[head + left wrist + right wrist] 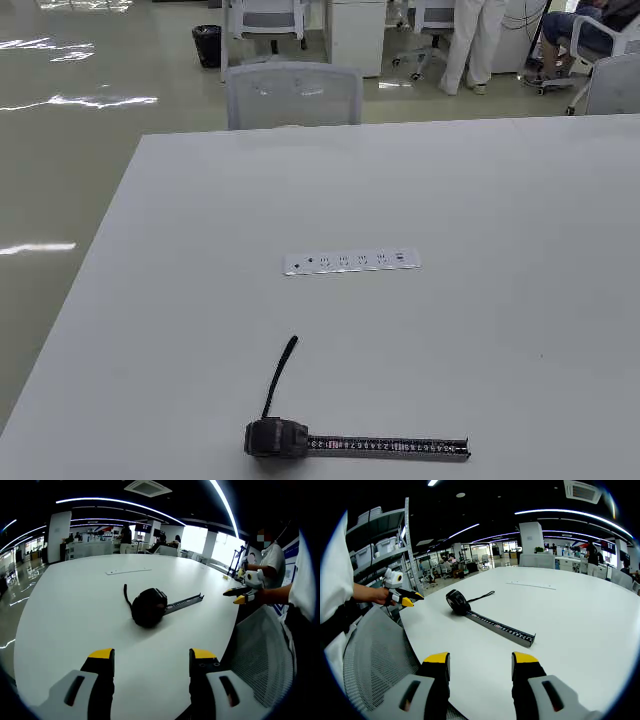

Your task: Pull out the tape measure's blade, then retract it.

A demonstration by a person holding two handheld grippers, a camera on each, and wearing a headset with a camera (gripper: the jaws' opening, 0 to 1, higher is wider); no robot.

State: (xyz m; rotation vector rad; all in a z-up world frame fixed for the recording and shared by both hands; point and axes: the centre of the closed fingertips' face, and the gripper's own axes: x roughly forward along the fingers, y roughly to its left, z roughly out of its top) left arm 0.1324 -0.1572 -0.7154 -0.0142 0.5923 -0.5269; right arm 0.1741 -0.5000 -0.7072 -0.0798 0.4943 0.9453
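A black tape measure [276,438] lies near the front edge of the white table [400,190]. Its blade [390,446] is pulled out to the right and rests flat, and its black wrist strap [280,375] trails away behind it. In the left gripper view my left gripper [152,655] is open and empty, short of the tape measure [147,607]. In the right gripper view my right gripper [481,659] is open too, off the table's edge, with the blade's hook end [530,639] closest to it. Each gripper appears in the other's view, held back from the table: the right gripper [240,592] and the left gripper [400,596].
A white power strip [351,262] is set flat in the middle of the table. A grey chair [292,95] stands at the far edge. A mesh chair back [375,650] sits close to me. People sit and stand by desks at the back right.
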